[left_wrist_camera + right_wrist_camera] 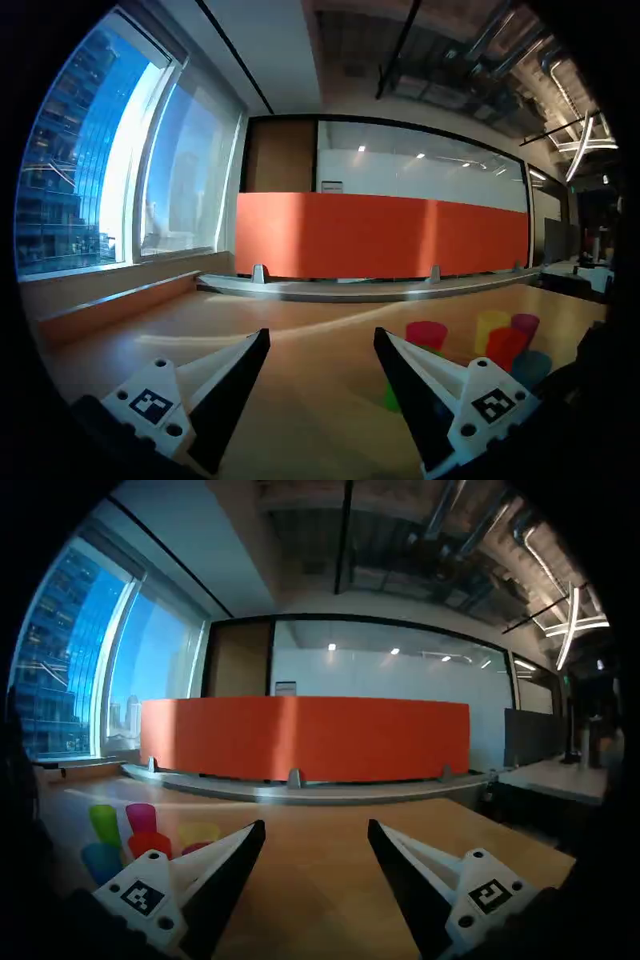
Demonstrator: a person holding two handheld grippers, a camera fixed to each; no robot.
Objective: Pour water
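Several coloured plastic cups stand grouped on the wooden table. In the left gripper view I see a pink cup, a yellow cup, a red cup and a blue cup to the right. My left gripper is open, with nothing between its fingers. In the right gripper view the same group sits at the left: a green cup, a pink cup, a red cup and a blue cup. My right gripper is open and holds nothing.
An orange partition on a metal rail runs along the table's far edge. Large windows line the left wall. Another desk stands to the right beyond the table.
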